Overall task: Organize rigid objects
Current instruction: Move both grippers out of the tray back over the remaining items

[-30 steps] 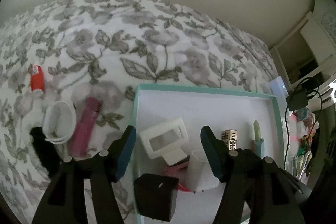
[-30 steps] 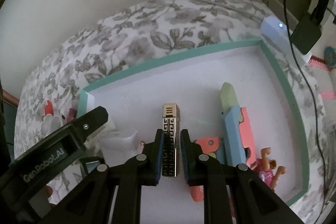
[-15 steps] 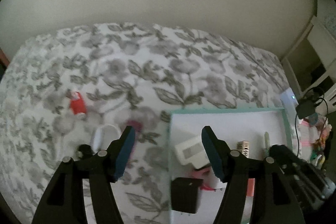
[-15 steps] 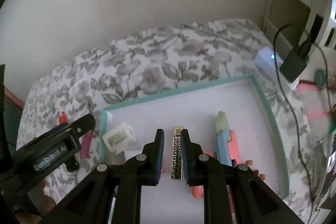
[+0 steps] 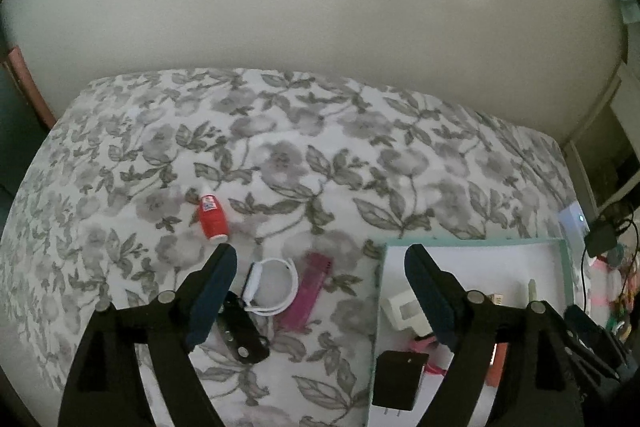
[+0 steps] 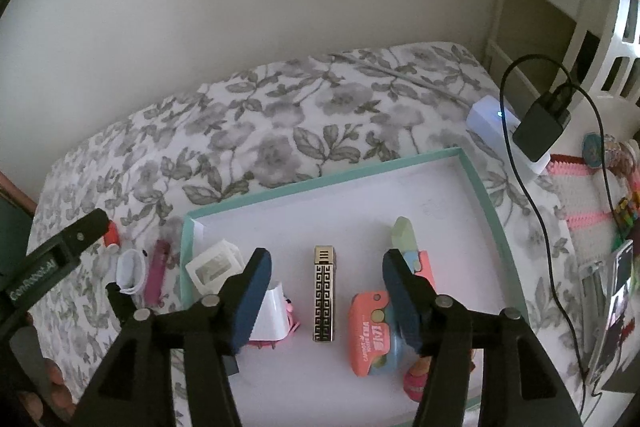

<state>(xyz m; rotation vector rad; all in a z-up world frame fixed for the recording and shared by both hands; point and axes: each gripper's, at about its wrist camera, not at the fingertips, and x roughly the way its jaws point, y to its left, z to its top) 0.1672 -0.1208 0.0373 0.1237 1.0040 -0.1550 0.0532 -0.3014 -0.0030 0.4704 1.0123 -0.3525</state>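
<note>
A teal-rimmed white tray point(image 6: 478, 187) lies on the floral bed. In it a gold patterned lighter point(image 6: 323, 293) lies flat. My right gripper point(image 6: 326, 293) is open above it and holds nothing. The tray also holds a white square frame point(image 6: 212, 265), a white cup point(image 6: 272, 315), an orange toy point(image 6: 368, 331) and a green-tipped blue piece point(image 6: 404, 237). My left gripper point(image 5: 320, 291) is open and empty above the bed left of the tray point(image 5: 378, 307). Below it lie a white ring point(image 5: 274, 285), a magenta stick point(image 5: 306, 291), a black object point(image 5: 242, 331) and a red bottle point(image 5: 212, 221).
A black plug adapter point(image 5: 398, 381) sits in the tray's near left corner. A white power strip point(image 6: 496, 125) with a black charger point(image 6: 540, 127) and cable lies at the bed's right edge. Colourful clutter point(image 6: 608, 211) lies right of the bed. A wall stands behind the bed.
My right gripper has opened and let go of the gold lighter, which now lies in the tray. Both grippers have risen and pulled back. The left one has shifted left, over the loose items.
</note>
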